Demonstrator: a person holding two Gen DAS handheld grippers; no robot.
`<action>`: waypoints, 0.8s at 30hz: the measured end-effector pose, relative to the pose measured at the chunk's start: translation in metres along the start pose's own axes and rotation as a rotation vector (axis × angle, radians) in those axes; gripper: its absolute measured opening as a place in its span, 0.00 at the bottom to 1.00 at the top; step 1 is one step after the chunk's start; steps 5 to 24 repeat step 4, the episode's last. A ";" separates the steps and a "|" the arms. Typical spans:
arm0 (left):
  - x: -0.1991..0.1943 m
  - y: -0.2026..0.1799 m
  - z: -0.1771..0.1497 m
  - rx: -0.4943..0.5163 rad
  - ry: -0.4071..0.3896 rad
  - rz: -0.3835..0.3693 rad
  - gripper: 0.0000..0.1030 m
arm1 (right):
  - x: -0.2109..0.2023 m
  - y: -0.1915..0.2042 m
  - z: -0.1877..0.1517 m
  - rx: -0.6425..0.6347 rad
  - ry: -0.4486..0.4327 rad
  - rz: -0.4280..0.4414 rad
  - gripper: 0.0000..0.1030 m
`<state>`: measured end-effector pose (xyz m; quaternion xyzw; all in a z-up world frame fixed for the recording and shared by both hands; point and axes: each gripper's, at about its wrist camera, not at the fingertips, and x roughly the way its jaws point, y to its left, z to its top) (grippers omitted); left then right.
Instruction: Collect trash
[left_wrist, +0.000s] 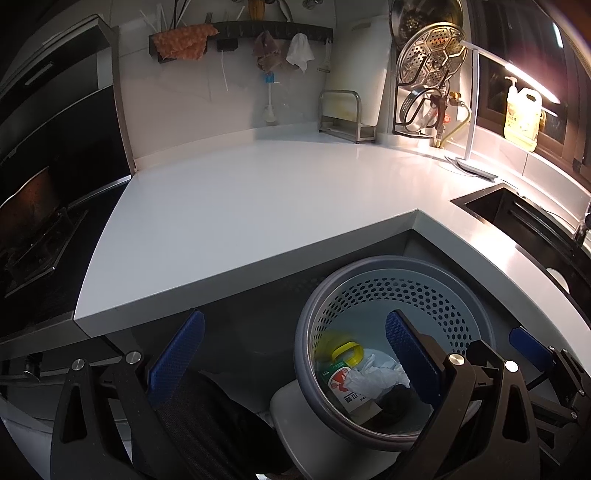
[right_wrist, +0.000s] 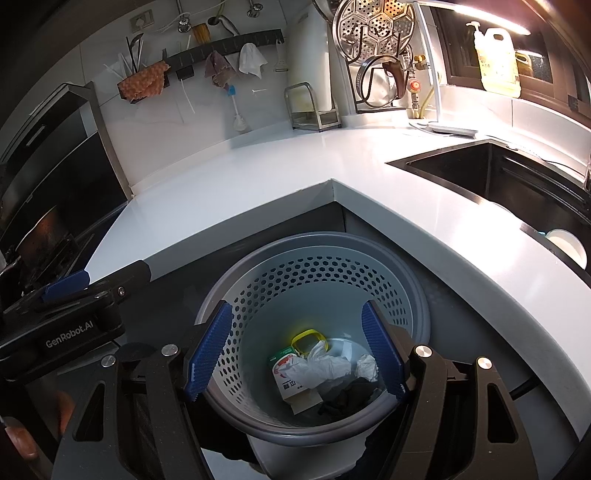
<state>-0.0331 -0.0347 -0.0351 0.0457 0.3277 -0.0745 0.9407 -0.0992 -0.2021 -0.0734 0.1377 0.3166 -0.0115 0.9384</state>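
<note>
Currently both grippers, left gripper & right gripper, are hovering w/ jaws open, empty, over trash bin; trash is lying inside. Risk: descending jaws clipping rim, tipping bin beside counter

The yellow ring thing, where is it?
The yellow ring lies at the bottom of the grey perforated bin, below the counter corner, beside crumpled white paper and a printed carton.

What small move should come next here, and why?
Probably draw both grippers back from the bin. The right gripper and left gripper are open and empty, the carton and crumpled paper lie in the bin, and the counter shows no trash.
</note>
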 end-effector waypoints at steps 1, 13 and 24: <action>0.000 0.000 0.000 -0.001 0.001 0.002 0.94 | 0.000 0.000 0.000 0.000 0.001 0.000 0.68; -0.001 0.001 -0.001 -0.005 0.001 0.001 0.94 | 0.000 0.000 0.000 0.000 0.001 0.000 0.68; -0.001 0.001 -0.001 -0.005 0.001 0.001 0.94 | 0.000 0.000 0.000 0.000 0.001 0.000 0.68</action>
